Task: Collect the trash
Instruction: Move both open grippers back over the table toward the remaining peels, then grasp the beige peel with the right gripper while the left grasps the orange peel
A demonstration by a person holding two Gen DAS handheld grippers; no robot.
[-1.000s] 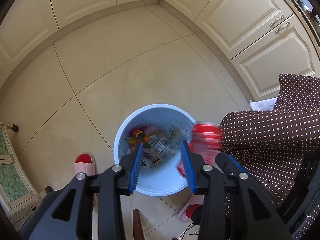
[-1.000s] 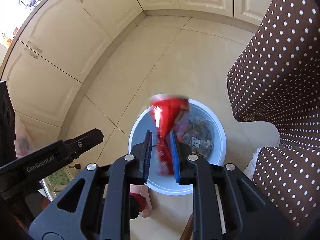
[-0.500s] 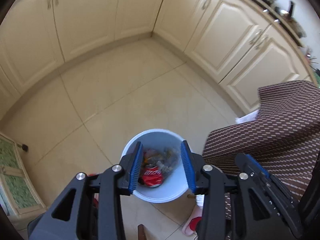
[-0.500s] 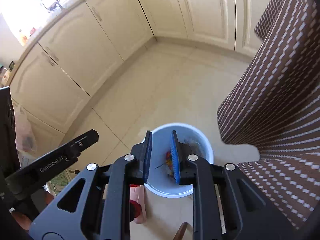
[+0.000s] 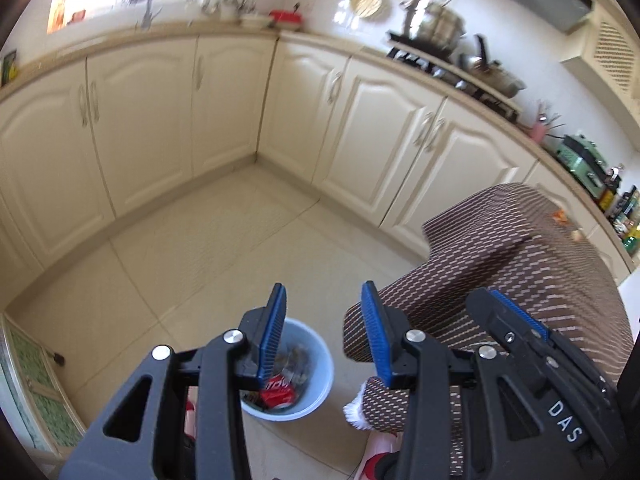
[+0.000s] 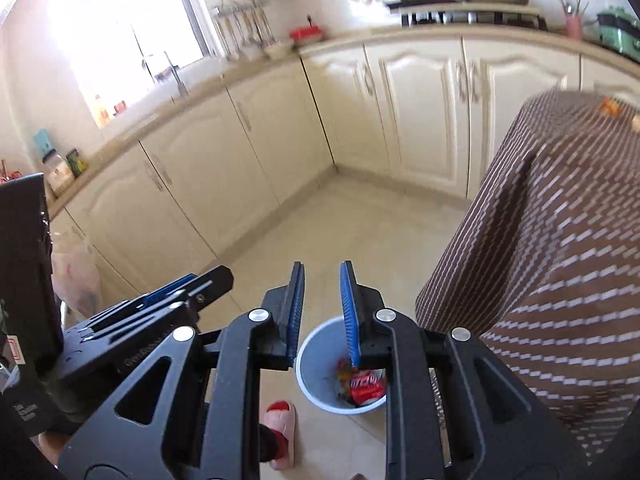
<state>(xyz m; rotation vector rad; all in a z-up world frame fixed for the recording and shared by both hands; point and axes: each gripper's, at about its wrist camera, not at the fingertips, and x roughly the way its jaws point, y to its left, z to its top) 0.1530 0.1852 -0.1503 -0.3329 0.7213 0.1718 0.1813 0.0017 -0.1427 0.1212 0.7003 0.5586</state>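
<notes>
- Cream cupboard doors [image 5: 140,128] are seen on the left, running along the far wall and round the corner.
- Beige floor tiles [image 5: 200,260] are spread out below them.
- Just right of that, the left gripper [image 5: 324,328] is held high over the floor. Its blue fingers [image 5: 274,328] are kept apart, with nothing between them. They have just been opened a little more.
- Under it, a pale blue bin [image 5: 320,364] is stood on the floor. A red can [image 5: 276,394] is seen lying inside it, on top of other trash.
- Next, the right gripper [image 6: 322,308] is held over the same bin [image 6: 316,364]. A small gap is left between its fingers [image 6: 348,308], and nothing is pinched there.
- On the right, a brown dotted cloth [image 5: 520,260] is hung over a table beside the bin.
</notes>
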